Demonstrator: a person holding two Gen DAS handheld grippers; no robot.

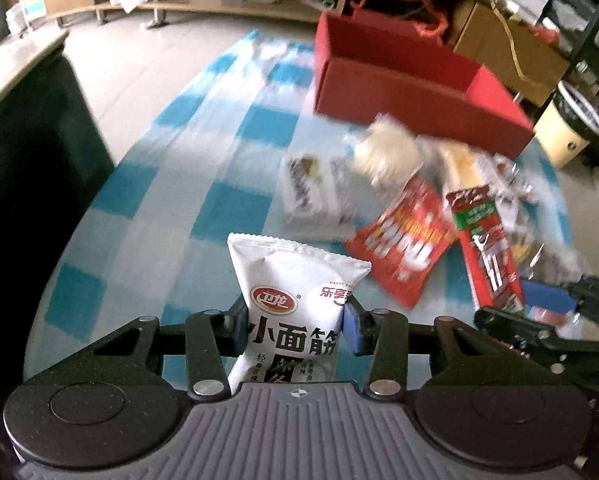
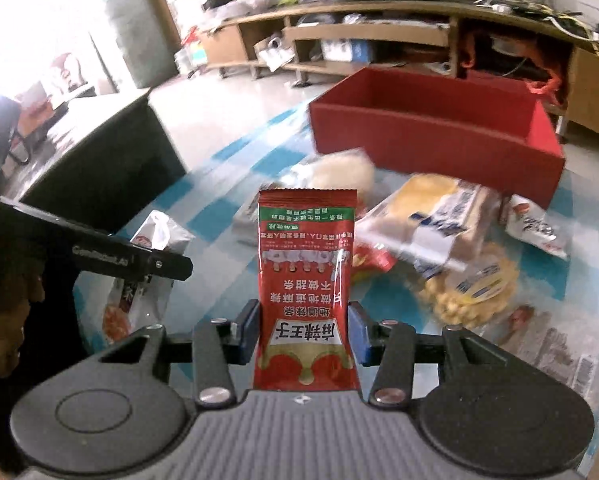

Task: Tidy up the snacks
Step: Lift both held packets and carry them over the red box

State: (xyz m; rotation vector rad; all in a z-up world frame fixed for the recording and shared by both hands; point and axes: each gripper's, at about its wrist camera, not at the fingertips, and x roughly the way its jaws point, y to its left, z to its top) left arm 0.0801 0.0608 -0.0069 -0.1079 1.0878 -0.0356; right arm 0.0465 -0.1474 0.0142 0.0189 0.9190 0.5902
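My left gripper [image 1: 295, 330] is shut on a white snack packet [image 1: 295, 280] with black lettering, held upright above the blue-and-white checked tablecloth [image 1: 171, 168]. My right gripper [image 2: 304, 330] is shut on a red snack packet [image 2: 307, 264], also upright; the same red packet [image 1: 487, 256] and the right gripper [image 1: 531, 328] show at the right in the left wrist view. The left gripper [image 2: 139, 264] with its white packet [image 2: 155, 236] appears at the left of the right wrist view. An open red box [image 1: 399, 84] [image 2: 431, 136] stands at the far side of the table.
Several loose snacks lie in front of the box: a red bag [image 1: 403, 244], a white packet [image 1: 315, 196], pale bread packs [image 2: 431, 216], a yellow puffed snack bag [image 2: 471, 292]. A dark cabinet [image 2: 99, 160] stands left of the table. Wooden shelving [image 2: 339, 40] lines the back wall.
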